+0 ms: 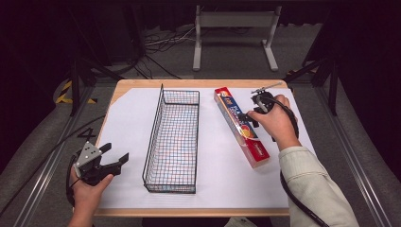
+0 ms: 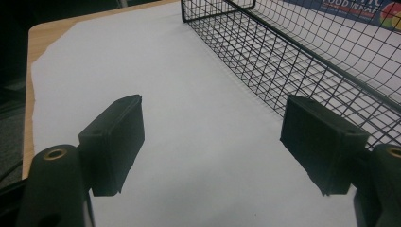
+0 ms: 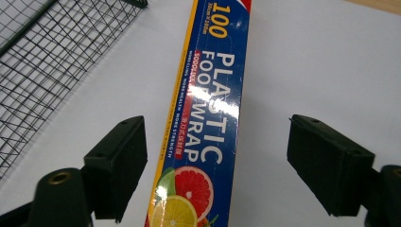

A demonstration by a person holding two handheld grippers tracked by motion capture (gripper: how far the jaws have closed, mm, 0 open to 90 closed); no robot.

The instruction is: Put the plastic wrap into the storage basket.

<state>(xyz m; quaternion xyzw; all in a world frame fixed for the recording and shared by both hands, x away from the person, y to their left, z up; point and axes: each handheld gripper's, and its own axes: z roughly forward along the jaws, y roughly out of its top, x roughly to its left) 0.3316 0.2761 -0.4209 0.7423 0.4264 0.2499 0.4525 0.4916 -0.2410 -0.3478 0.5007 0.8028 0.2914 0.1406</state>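
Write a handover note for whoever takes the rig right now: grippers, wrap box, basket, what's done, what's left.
Right gripper: open, jaws either side of the plastic wrap box, pads not pressing it.
Left gripper: open, nothing between its jaws, over the white sheet left of the wire basket.
Box lies flat on the sheet, right of the basket; basket holds nothing.
Done: right gripper lined up on the box.
Left, probably: close on the box, lift it, set it in the basket.
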